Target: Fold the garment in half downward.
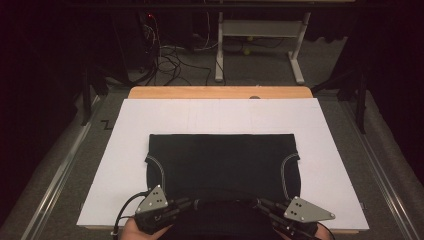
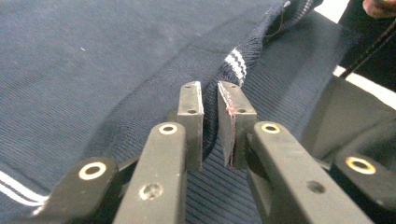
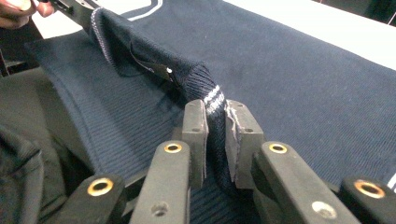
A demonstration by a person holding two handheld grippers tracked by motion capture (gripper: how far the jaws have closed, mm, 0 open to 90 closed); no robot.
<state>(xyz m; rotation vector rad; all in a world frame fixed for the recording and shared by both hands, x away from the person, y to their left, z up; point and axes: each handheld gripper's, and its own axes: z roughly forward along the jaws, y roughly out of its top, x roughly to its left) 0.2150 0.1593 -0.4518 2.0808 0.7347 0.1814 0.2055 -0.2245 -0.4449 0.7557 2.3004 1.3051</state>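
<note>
Two grippers, one sweater, one white board under it. Left gripper (image 1: 192, 204) and right gripper (image 1: 260, 204) both sit at the near edge of the board (image 1: 325, 150), tips pointing inward toward each other.

Left gripper: jaws clamped on a fold of the ribbed, striped edge of the sweater (image 2: 116, 60); knit pinched between the pads in the left gripper view. Right gripper (image 3: 216, 122): same, clamped on a striped ribbed edge, fabric bunched between the pads. Between the two grips the edge hangs lifted off the layer below, seen in the right gripper view.

Sweater (image 1: 222, 160) lies flat on the board, dark navy, long axis left-right across the table, sleeves folded in with white piping curving at both sides. Whole body lies ahead of the grippers, away from the person. Held edge is the near one.

Judgement: next move looks like a fold, carrying the near edge forward over the body toward the far edge. Both hands roughly equally near, symmetric about the centreline, so they should travel together to keep the edge straight. Risk: uneven travel skews the fold.
</note>
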